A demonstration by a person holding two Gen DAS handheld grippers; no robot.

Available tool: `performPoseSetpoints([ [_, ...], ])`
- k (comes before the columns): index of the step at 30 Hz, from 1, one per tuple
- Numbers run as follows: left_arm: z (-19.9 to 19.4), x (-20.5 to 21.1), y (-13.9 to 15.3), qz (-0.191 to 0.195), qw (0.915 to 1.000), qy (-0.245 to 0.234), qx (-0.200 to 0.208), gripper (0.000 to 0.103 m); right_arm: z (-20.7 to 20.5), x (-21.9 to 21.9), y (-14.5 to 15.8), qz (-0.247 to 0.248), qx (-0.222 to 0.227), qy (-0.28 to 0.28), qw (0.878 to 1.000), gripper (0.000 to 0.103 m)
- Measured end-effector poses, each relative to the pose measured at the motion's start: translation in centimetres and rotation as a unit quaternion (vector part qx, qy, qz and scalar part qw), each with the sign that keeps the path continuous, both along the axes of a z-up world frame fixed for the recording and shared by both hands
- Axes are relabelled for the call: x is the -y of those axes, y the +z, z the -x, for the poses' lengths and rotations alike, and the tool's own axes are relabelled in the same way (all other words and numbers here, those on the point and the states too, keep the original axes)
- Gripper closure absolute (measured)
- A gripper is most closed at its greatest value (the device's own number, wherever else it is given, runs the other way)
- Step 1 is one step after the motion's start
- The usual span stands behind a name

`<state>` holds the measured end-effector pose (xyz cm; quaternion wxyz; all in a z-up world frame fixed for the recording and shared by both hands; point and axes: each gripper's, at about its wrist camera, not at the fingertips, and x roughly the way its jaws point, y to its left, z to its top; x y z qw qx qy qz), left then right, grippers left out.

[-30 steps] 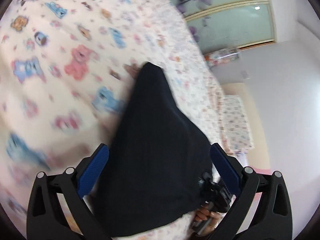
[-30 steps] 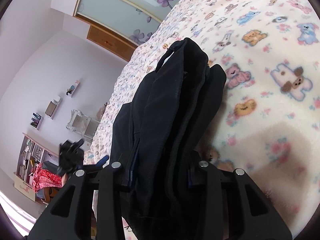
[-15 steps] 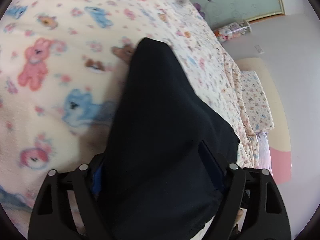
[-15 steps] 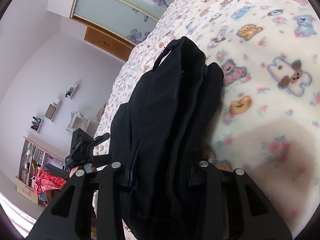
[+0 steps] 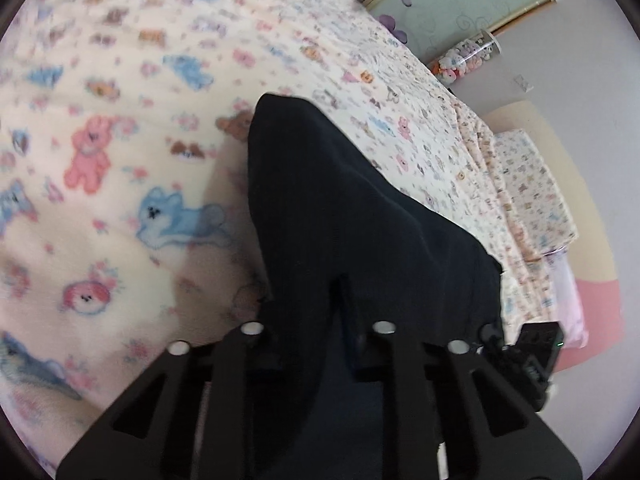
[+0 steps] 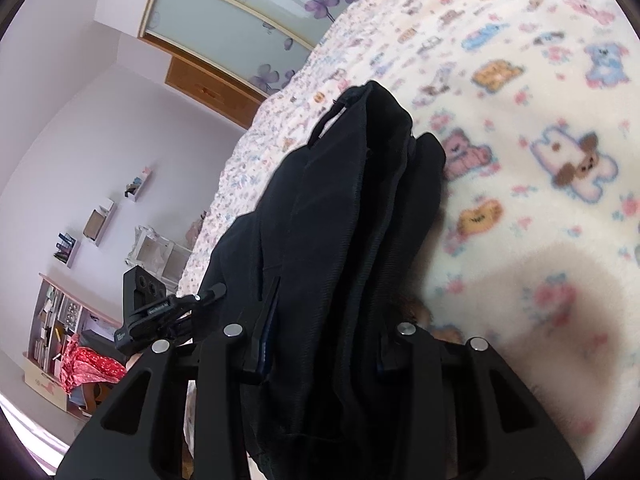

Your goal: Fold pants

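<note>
A cream fleece bed cover [image 5: 120, 200] printed with pastel bears and puppies fills most of both views, with frosted wardrobe doors [image 6: 248, 28] bearing purple flowers at the top and wall shelves [image 6: 96, 224] at the left of the right wrist view. Black pants [image 5: 340, 220], bunched in thick folds, run up the middle of each frame. The left tool [image 5: 316, 320] is clamped on the cloth; a second ago its blue pads stood wide apart around it. The right tool [image 6: 320, 332] stays pinched on the pants [image 6: 352, 220].
</note>
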<state>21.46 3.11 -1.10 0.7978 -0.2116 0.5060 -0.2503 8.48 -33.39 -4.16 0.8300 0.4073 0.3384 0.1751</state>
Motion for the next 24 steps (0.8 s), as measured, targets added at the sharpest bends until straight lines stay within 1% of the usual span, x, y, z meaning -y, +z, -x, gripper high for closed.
performPoseSetpoints([
  [3, 0.5, 0.6, 0.8, -0.009, 0.9998, 0.0, 0.019, 0.092, 0.1, 0.1, 0.4, -0.01, 0.015, -0.005, 1.0, 0.067],
  [8, 1.2, 1.3, 2.2, -0.013, 0.9986, -0.004, 0.052, 0.093, -0.1, 0.1, 1.5, -0.003, 0.048, -0.011, 0.999, 0.067],
  [13, 1.2, 2.1, 3.4, -0.002, 0.9972, -0.009, 0.074, 0.093, -0.3, 0.5, 2.5, 0.011, 0.075, -0.031, 0.997, 0.068],
  [15, 1.2, 3.2, 4.1, -0.004, 0.9955, -0.014, 0.094, 0.093, -0.5, 1.1, 3.0, 0.01, 0.089, -0.046, 0.995, 0.068],
  [17, 1.1, 4.1, 4.8, 0.003, 0.9935, -0.017, 0.112, 0.093, -0.6, 1.7, 3.3, 0.007, 0.104, -0.063, 0.993, 0.068],
  [19, 1.1, 5.1, 5.3, 0.014, 0.9906, -0.019, 0.135, 0.093, -0.7, 2.4, 3.7, 0.015, 0.124, -0.082, 0.989, 0.068],
  [21, 0.9, 6.0, 5.4, 0.011, 0.9875, -0.02, 0.156, 0.093, -0.7, 2.9, 4.0, 0.027, 0.141, -0.096, 0.985, 0.068],
  [23, 0.2, 6.8, 4.7, 0.006, 0.988, -0.014, 0.154, 0.093, -1.0, 3.2, 3.7, 0.038, 0.141, -0.105, 0.984, 0.068],
  [24, -0.3, 7.0, 4.2, 0.001, 0.989, -0.009, 0.148, 0.093, -1.6, 3.4, 3.1, 0.045, 0.125, -0.11, 0.985, 0.068],
])
